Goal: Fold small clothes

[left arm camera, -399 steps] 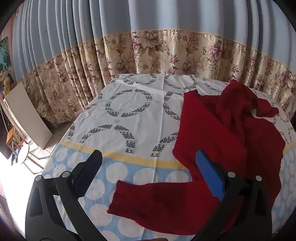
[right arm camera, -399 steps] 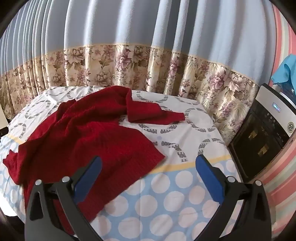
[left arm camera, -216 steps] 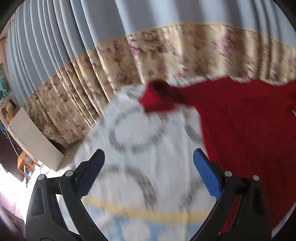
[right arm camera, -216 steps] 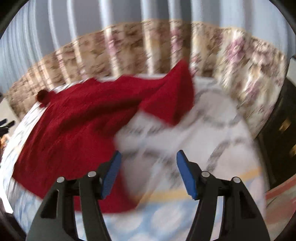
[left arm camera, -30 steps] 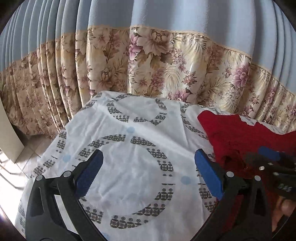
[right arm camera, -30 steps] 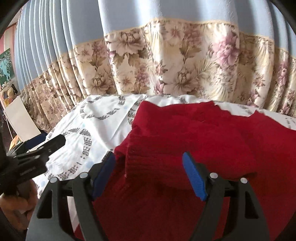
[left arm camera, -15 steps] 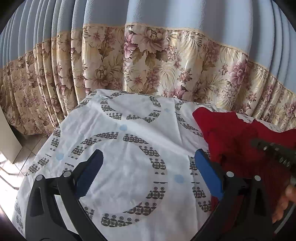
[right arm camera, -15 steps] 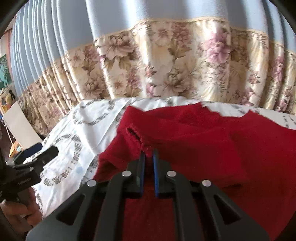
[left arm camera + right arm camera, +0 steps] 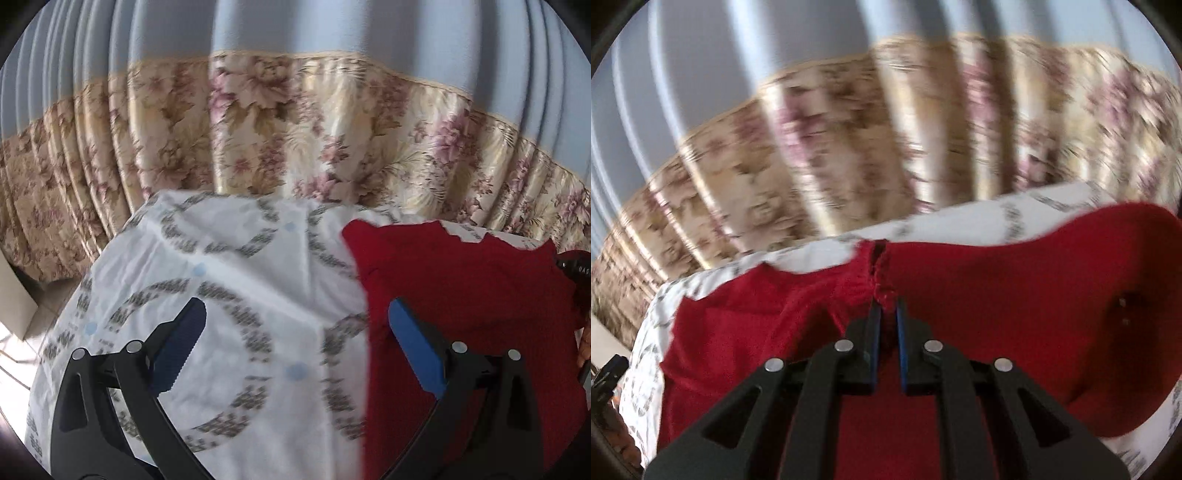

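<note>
A red knit sweater (image 9: 461, 291) lies on the patterned bedsheet (image 9: 229, 295), at the right of the left wrist view. My left gripper (image 9: 295, 332) is open and empty above the sheet, its right finger over the sweater's left edge. My right gripper (image 9: 885, 306) is shut on a bunched cuff of the red sweater (image 9: 1015, 295) and holds it lifted, with the fabric draping to both sides. The right wrist view is blurred by motion.
Blue and floral curtains (image 9: 295, 147) hang right behind the bed's far edge. The sheet's left edge (image 9: 74, 288) drops to the floor. The other gripper's black tip (image 9: 576, 269) shows at the far right of the left wrist view.
My right gripper closed on the sweater's cuff and has lifted it, swinging right. My left gripper has drifted forward and to the right, still open.
</note>
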Available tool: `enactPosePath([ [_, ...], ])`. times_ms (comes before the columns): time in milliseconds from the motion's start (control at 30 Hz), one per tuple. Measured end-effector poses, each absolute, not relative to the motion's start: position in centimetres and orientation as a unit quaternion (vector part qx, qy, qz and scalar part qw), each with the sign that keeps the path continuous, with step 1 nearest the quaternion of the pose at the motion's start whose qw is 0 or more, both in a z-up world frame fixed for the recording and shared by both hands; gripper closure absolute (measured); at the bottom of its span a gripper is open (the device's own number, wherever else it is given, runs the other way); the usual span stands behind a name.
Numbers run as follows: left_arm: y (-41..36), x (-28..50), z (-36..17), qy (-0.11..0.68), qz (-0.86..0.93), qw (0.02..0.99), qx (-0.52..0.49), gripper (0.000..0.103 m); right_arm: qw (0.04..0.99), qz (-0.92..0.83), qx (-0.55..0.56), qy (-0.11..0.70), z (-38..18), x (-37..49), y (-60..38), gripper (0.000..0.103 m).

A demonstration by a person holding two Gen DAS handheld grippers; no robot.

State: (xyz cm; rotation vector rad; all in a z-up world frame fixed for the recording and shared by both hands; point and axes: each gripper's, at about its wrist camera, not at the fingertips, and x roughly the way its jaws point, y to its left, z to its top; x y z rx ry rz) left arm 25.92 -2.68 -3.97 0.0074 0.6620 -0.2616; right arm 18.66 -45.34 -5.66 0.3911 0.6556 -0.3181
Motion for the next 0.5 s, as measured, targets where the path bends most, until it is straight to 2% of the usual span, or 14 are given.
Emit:
enactPosePath([
  [233, -8.9, 28.5, -3.5, 0.362, -0.158, 0.919, -0.009, 0.004, 0.895, -0.147, 0.215, 0.362, -9.0, 17.1, -49.1, 0.094],
  [333, -11.5, 29.3, -4.8, 0.376, -0.163, 0.912, 0.01, 0.004, 0.889, -0.141, 0.231, 0.371, -10.1, 16.6, -50.0, 0.089],
  [400, -12.7, 29.9, -6.1, 0.393, -0.154, 0.906, 0.02, 0.006, 0.89, -0.131, 0.252, 0.357, -9.7, 15.4, -50.9, 0.078],
  [433, -12.8, 29.8, -6.6, 0.397, -0.155, 0.905, 0.011, 0.007, 0.893, -0.131, 0.252, 0.349, -9.3, 14.7, -51.0, 0.06],
  [467, -12.8, 29.8, -6.7, 0.399, -0.155, 0.904, 0.004, 0.007, 0.898, -0.132, 0.249, 0.338, -8.7, 13.7, -51.2, 0.052],
  [500, -12.5, 29.4, -6.9, 0.4, -0.154, 0.903, -0.006, 0.007, 0.904, -0.133, 0.24, 0.328, -7.9, 12.3, -51.5, 0.052],
])
